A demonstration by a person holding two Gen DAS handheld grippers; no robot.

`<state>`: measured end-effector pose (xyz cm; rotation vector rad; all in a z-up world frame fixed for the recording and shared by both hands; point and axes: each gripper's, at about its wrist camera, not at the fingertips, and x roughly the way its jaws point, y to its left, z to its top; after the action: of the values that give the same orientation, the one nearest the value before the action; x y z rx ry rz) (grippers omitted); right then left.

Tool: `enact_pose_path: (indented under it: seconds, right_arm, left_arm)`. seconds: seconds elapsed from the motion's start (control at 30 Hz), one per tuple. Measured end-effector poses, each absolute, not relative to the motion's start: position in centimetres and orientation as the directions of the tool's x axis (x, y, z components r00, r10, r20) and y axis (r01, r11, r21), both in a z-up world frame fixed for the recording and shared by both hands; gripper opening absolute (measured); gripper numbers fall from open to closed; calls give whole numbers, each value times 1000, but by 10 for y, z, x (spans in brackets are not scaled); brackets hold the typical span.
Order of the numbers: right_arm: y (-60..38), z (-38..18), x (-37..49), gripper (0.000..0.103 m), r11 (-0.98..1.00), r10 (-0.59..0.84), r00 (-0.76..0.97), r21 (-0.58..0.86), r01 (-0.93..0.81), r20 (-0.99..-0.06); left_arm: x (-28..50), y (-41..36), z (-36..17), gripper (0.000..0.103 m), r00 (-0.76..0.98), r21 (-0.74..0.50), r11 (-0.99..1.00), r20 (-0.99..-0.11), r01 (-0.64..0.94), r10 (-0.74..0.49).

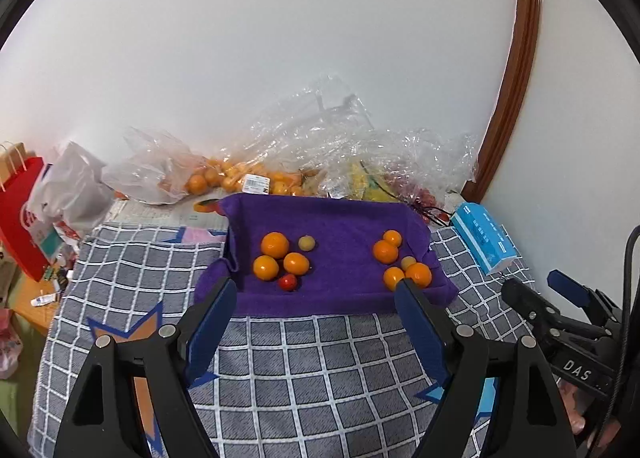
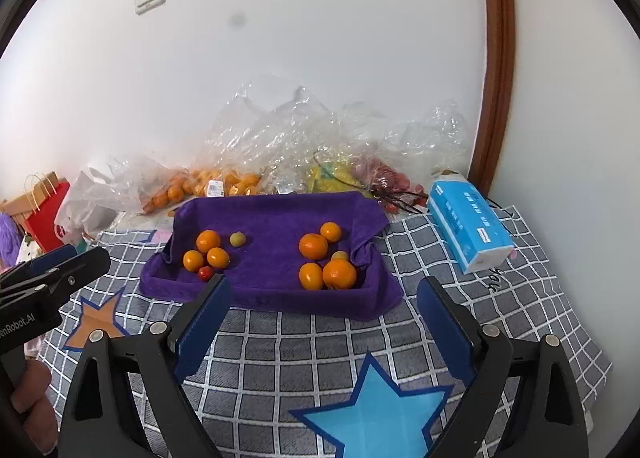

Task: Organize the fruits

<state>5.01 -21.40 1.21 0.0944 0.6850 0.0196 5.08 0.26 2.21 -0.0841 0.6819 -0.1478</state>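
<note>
A purple towel-lined tray (image 1: 340, 298) (image 2: 264, 294) sits on the checked cloth. Its left side holds three oranges (image 1: 275, 245) (image 2: 208, 240), a small green-yellow fruit (image 1: 307, 243) (image 2: 237, 238) and a red cherry tomato (image 1: 287, 282) (image 2: 205, 273). Its right side holds several oranges (image 1: 385, 251) (image 2: 313, 246) and a small pale fruit (image 1: 408, 262) (image 2: 340, 256). My left gripper (image 1: 316, 290) is open and empty, just short of the tray's near edge. My right gripper (image 2: 324, 290) is open and empty, at the tray's near edge.
Clear plastic bags of oranges (image 1: 224, 177) (image 2: 208, 181), yellow fruit (image 2: 332, 173) and red fruit (image 2: 392, 177) lie against the wall behind the tray. A blue tissue pack (image 1: 486, 238) (image 2: 468, 230) lies right of the tray. A red paper bag (image 1: 20, 217) stands at far left.
</note>
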Motion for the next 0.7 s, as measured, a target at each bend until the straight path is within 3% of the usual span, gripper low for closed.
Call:
enact_pose_path:
  seconds: [0.7]
  right_arm:
    - [-220,17,24,96,995,30,780,94,38,-625]
  left_arm:
    - [26,2,32,84,793,-93,992,-596,87,-126]
